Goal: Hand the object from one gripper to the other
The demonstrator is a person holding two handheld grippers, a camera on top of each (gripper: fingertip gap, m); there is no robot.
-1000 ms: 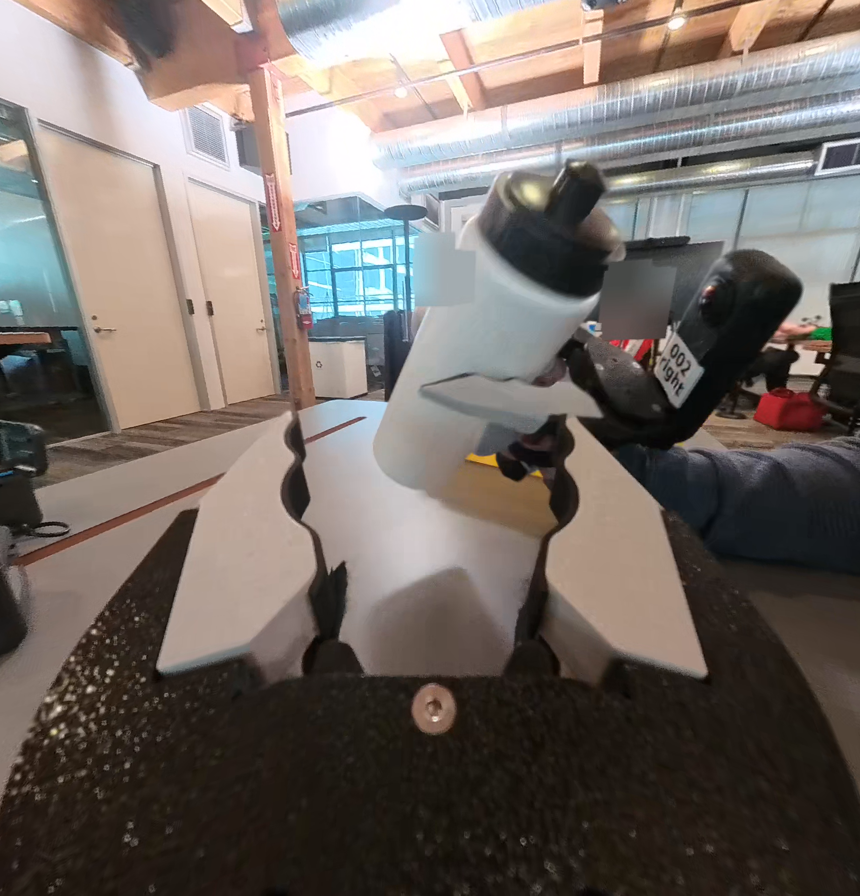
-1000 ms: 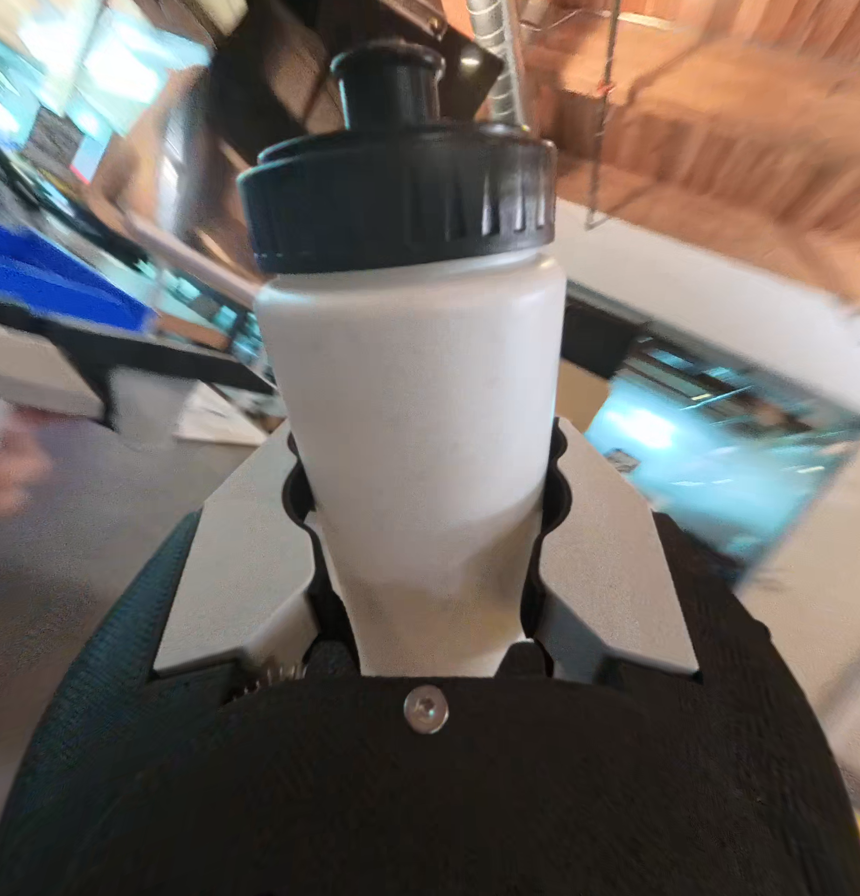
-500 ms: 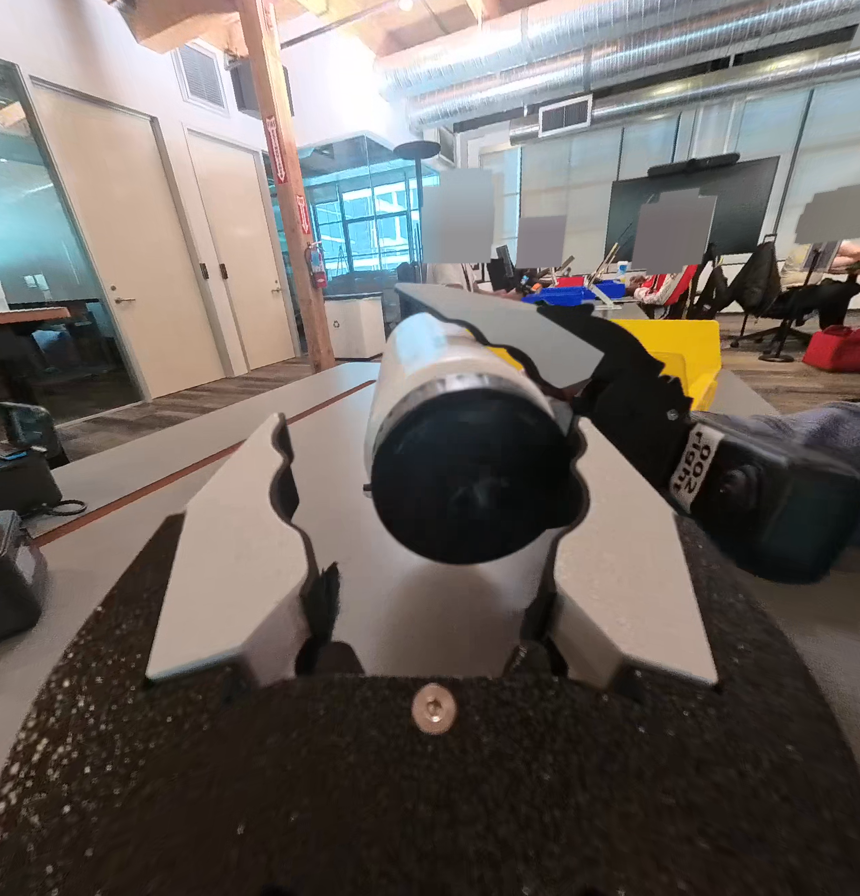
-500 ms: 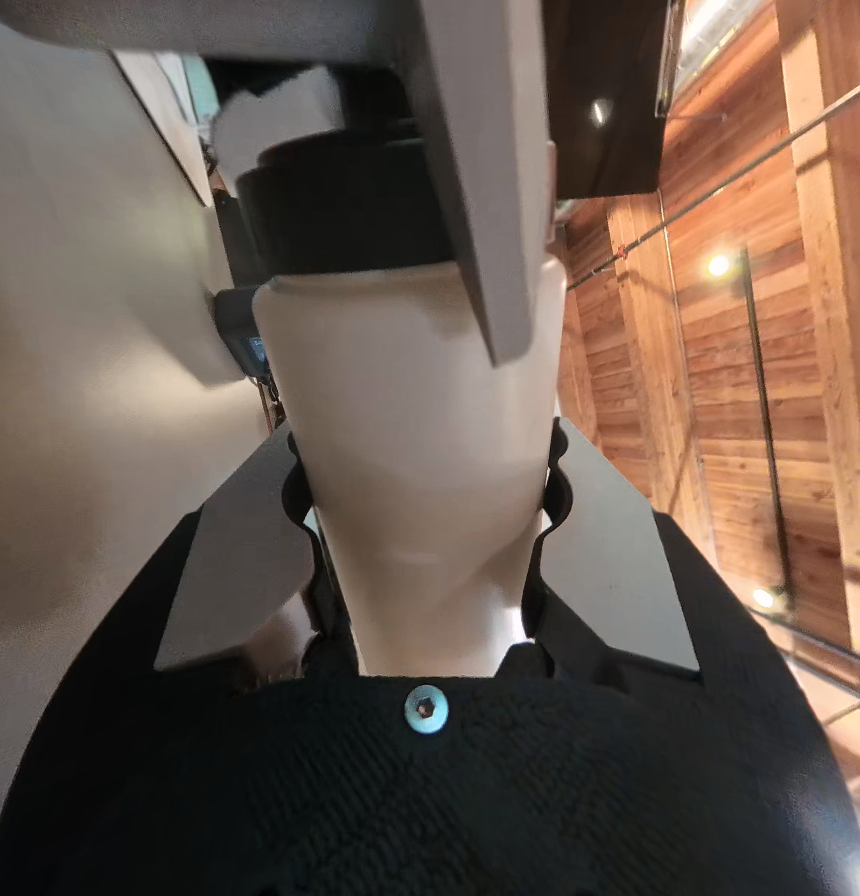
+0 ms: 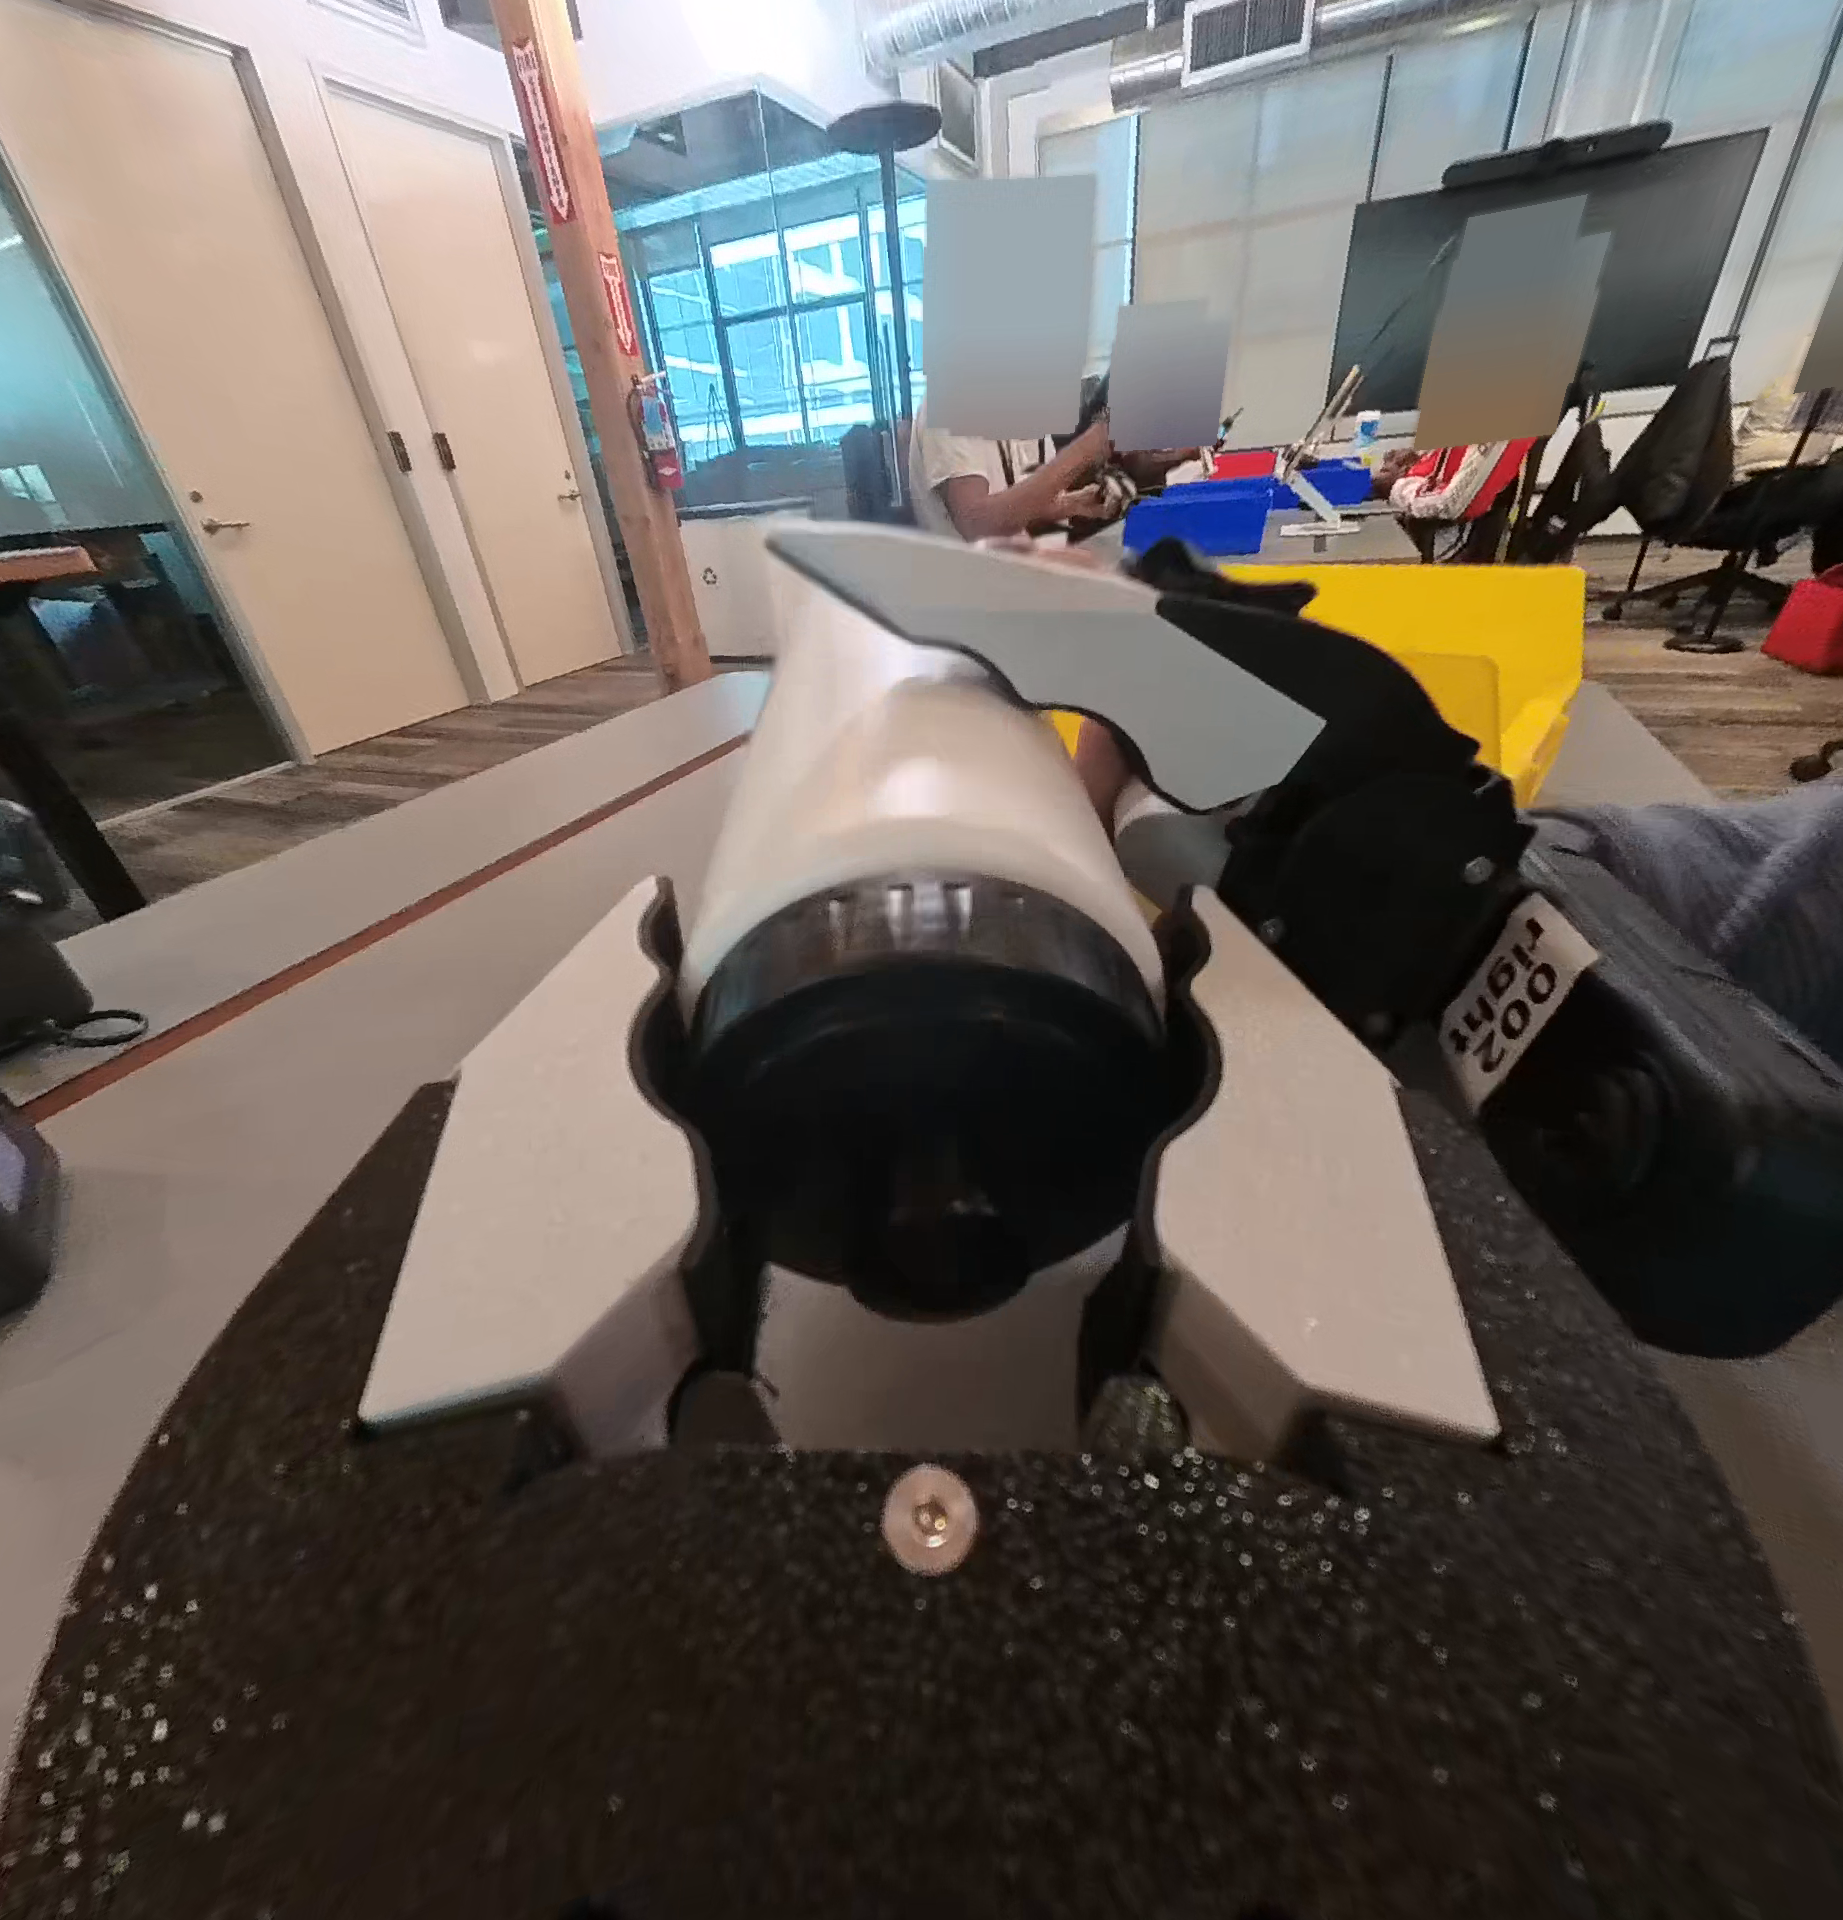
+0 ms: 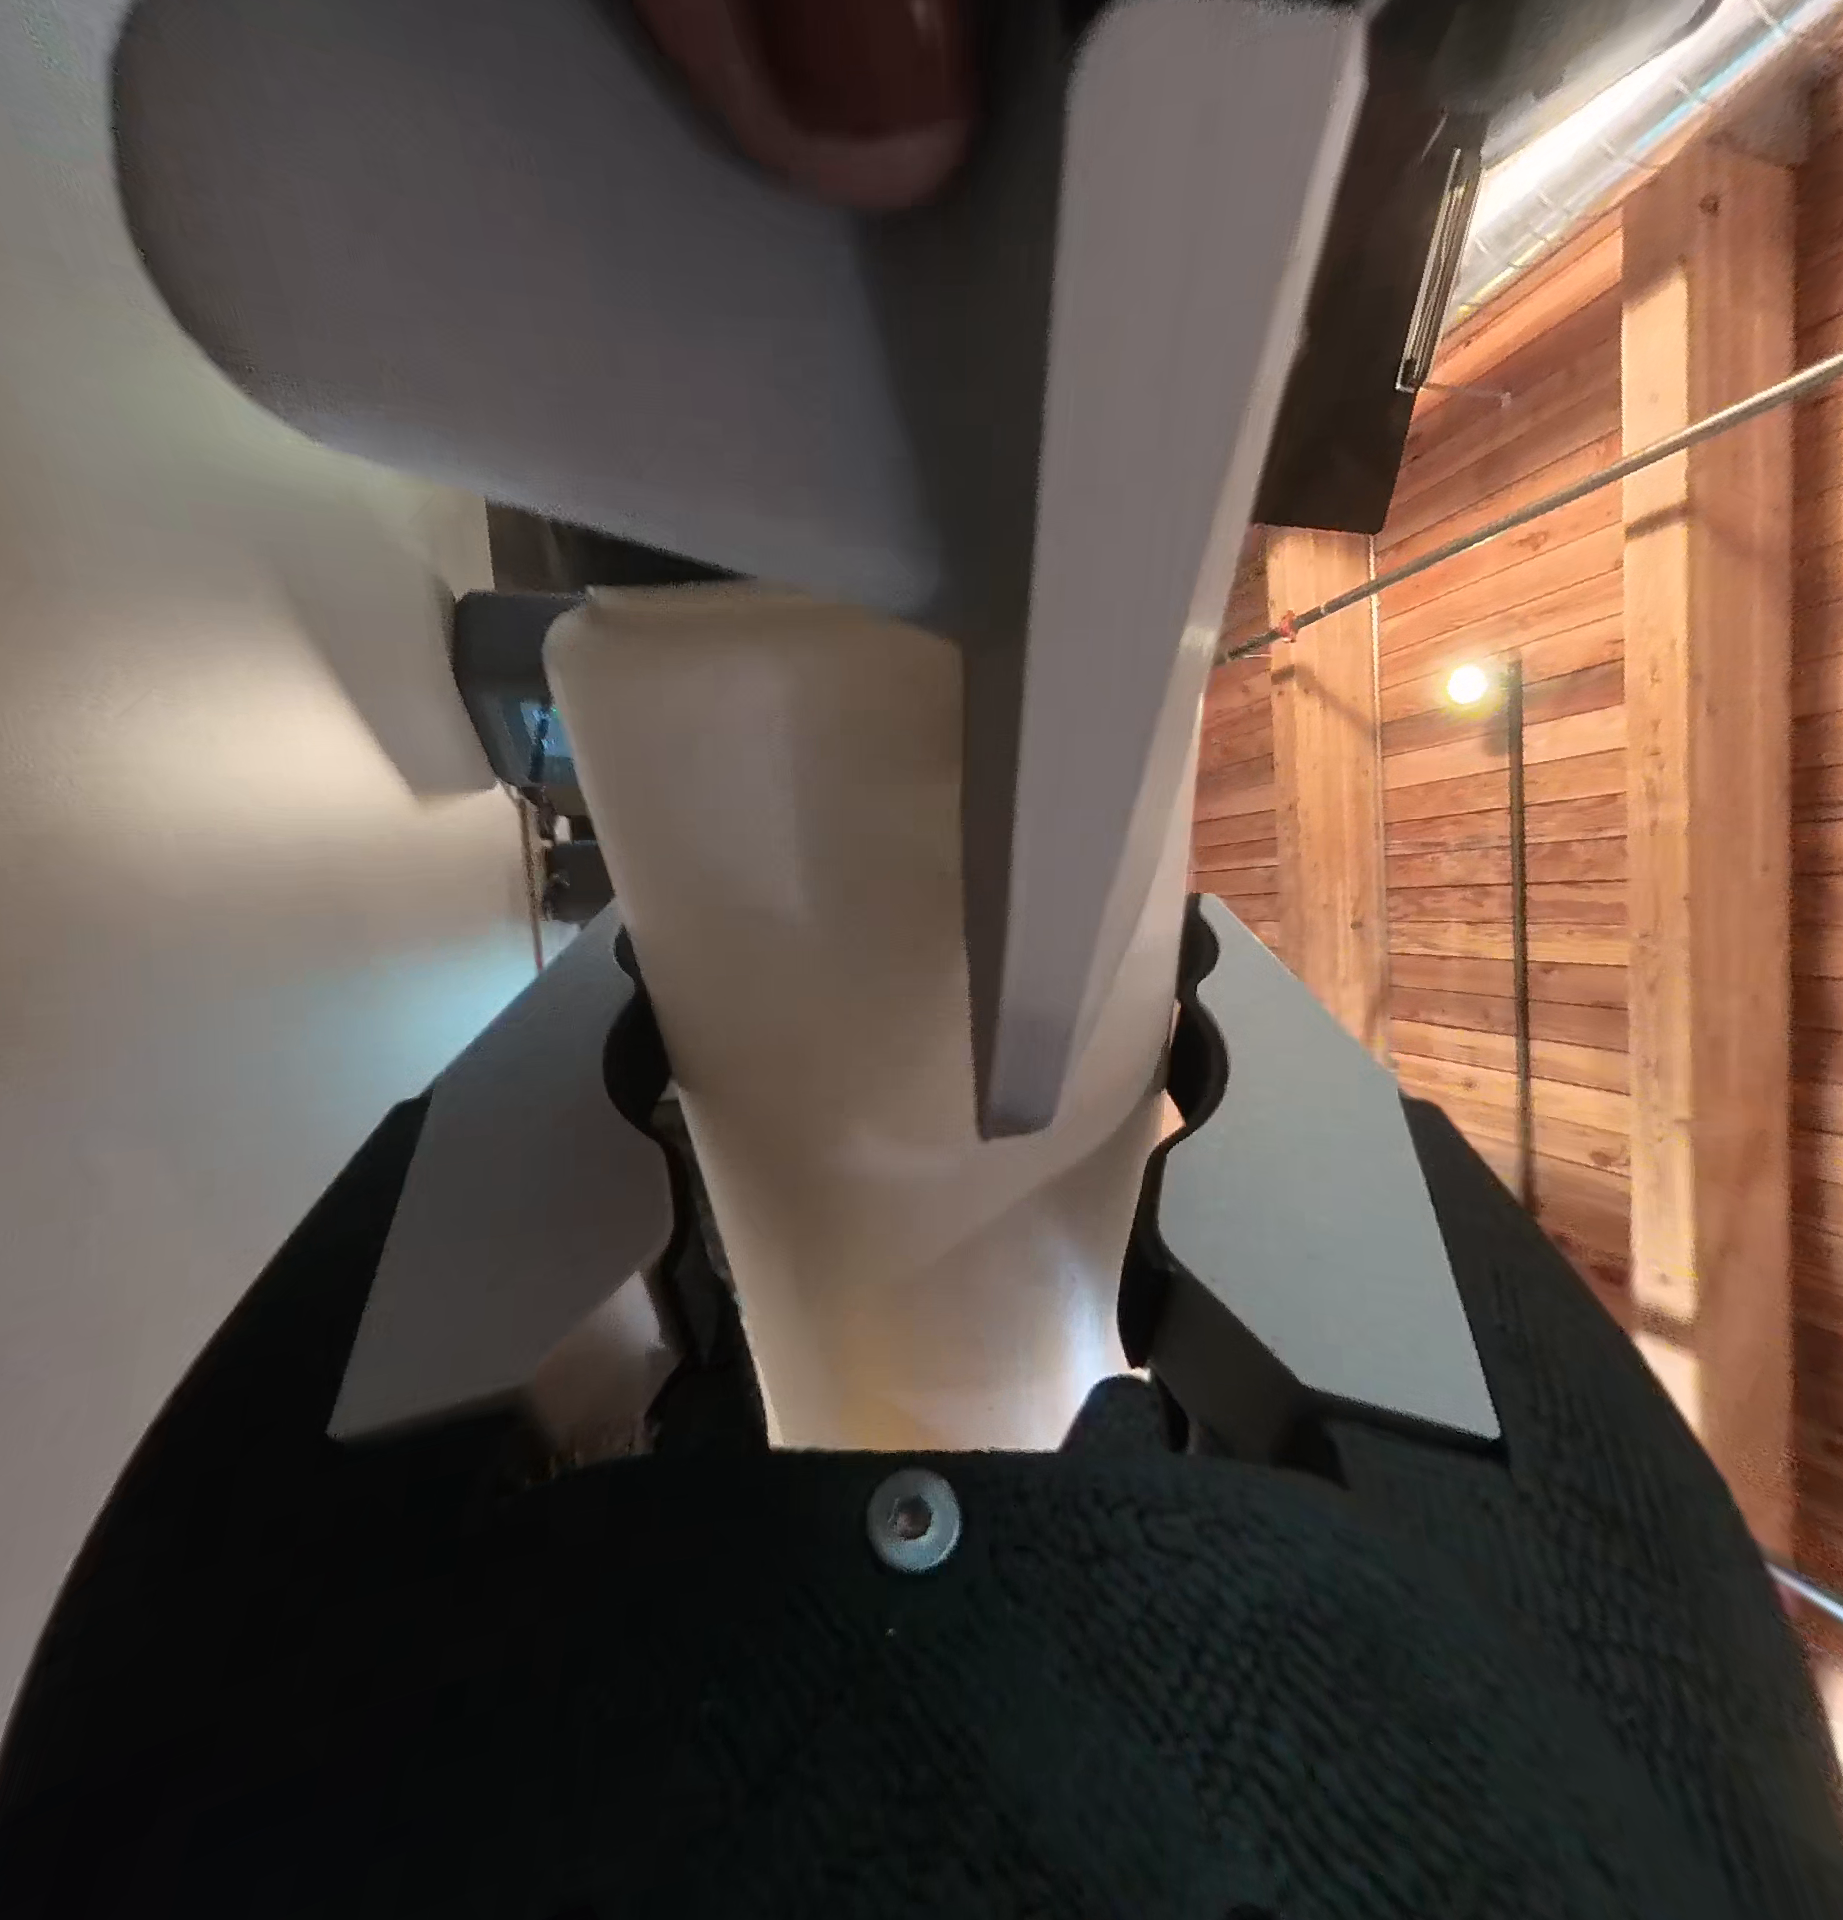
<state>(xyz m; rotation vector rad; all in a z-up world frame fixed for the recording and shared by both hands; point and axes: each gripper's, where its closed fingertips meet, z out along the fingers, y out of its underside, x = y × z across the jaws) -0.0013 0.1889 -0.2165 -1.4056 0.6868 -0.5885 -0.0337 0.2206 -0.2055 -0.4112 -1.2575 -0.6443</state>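
Note:
A white squeeze bottle with a black cap lies level above the table, cap end toward the left wrist camera. My left gripper is shut on it, its jaws pressed against both sides of the cap. My right gripper is shut on the bottle's lower body. In the left wrist view one of its grey fingers lies over the top of the bottle. In the right wrist view a left gripper finger crosses the bottle and hides the cap.
A grey table lies under both grippers. A yellow bin stands behind the bottle, with blue bins and seated people farther back. A blue sleeve enters from the right. Black gear sits at the left edge.
The right gripper tipped the bottle from upright to level and brought its cap end between the left jaws. The left jaws have narrowed onto the cap.

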